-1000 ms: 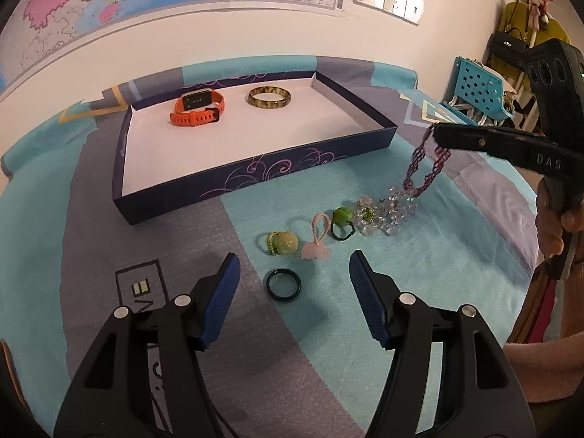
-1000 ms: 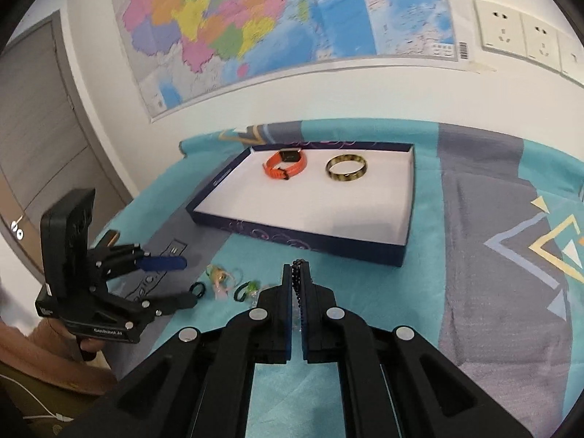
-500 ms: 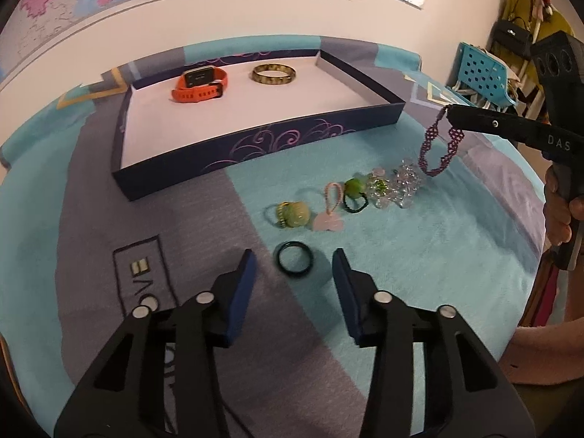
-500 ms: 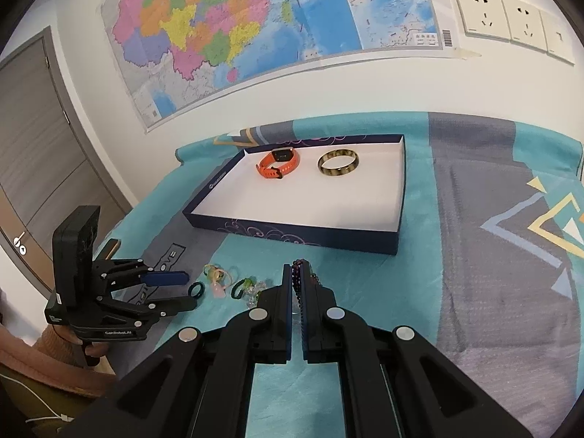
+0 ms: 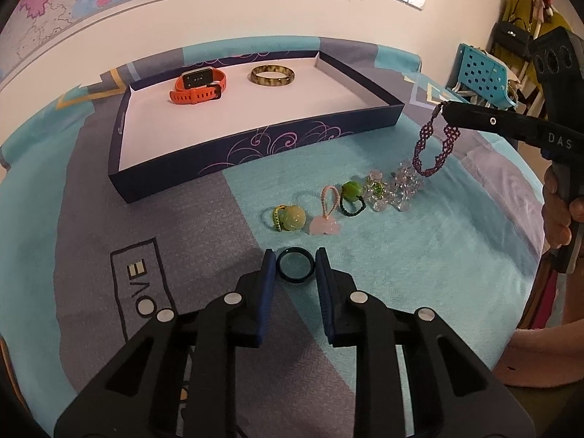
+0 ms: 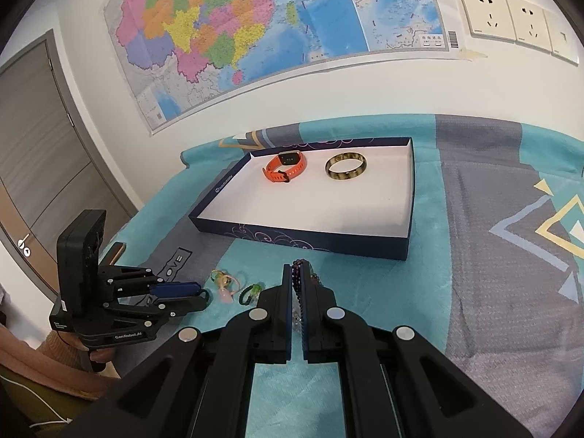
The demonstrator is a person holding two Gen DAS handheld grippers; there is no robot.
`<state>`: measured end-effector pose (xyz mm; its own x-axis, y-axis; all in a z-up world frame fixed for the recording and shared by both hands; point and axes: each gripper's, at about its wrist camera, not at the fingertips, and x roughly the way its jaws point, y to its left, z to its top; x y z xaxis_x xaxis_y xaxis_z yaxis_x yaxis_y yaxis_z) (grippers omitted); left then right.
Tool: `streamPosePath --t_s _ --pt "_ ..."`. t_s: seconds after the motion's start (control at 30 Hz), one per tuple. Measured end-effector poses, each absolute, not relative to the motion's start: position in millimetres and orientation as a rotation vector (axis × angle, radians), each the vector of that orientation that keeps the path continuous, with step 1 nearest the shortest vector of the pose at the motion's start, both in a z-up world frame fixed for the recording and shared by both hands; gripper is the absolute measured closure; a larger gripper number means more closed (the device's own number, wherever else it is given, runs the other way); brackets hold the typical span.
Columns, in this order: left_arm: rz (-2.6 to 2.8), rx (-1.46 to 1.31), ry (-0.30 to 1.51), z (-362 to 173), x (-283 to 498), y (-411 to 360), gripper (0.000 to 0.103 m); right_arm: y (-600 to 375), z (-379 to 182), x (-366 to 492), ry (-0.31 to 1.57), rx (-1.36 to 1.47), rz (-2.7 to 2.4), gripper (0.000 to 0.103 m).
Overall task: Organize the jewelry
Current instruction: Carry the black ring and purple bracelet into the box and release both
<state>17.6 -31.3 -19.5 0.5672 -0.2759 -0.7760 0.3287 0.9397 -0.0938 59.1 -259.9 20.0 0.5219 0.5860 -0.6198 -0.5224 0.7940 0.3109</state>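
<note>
A dark ring (image 5: 295, 266) lies on the teal cloth, and my left gripper (image 5: 295, 253) is closing on it, its blue pads tight against the ring's two sides. My right gripper (image 5: 443, 109) is shut on a purple beaded bracelet (image 5: 434, 146), which hangs clear above the crystal beads (image 5: 396, 186). In the right wrist view the bracelet (image 6: 297, 281) shows between the closed fingers of that gripper (image 6: 298, 268). The navy tray (image 5: 255, 146) holds an orange watch (image 5: 199, 85) and a mottled bangle (image 5: 272, 75).
Loose on the cloth in a row are a green bead ring (image 5: 288, 217), a pink charm (image 5: 325, 215) and a green bead on a black loop (image 5: 352, 195). A person's hand (image 5: 556, 215) holds the right gripper's handle. A wall stands behind the tray.
The left gripper's jaws have come together from wide apart to hug the dark ring. The purple bracelet has risen off the crystal beads and hangs free.
</note>
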Motion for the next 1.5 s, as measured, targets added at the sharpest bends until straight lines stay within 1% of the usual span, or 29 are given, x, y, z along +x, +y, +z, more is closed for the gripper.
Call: streamPosePath --t_s 0.4,0.73,1.03,1.5 --pt "-0.343 0.044 0.841 1.4 19.0 -24.7 0.080 -255.0 28.4 63.5 0.752 0.084 0.672 0.100" --pt "-0.315 0.034 0.798 18.0 42.0 -15.7 0.080 -240.4 43.3 77.8 0.718 0.058 0.692 0.100" --pt "-0.303 0.047 0.767 29.9 68.2 -12.3 0.080 -222.9 57.6 106.6 0.690 0.053 0.711 0.100" --pt "-0.264 0.045 0.788 24.5 119.1 -1.0 0.080 -198.1 48.4 169.9 0.736 0.094 0.710 0.100"
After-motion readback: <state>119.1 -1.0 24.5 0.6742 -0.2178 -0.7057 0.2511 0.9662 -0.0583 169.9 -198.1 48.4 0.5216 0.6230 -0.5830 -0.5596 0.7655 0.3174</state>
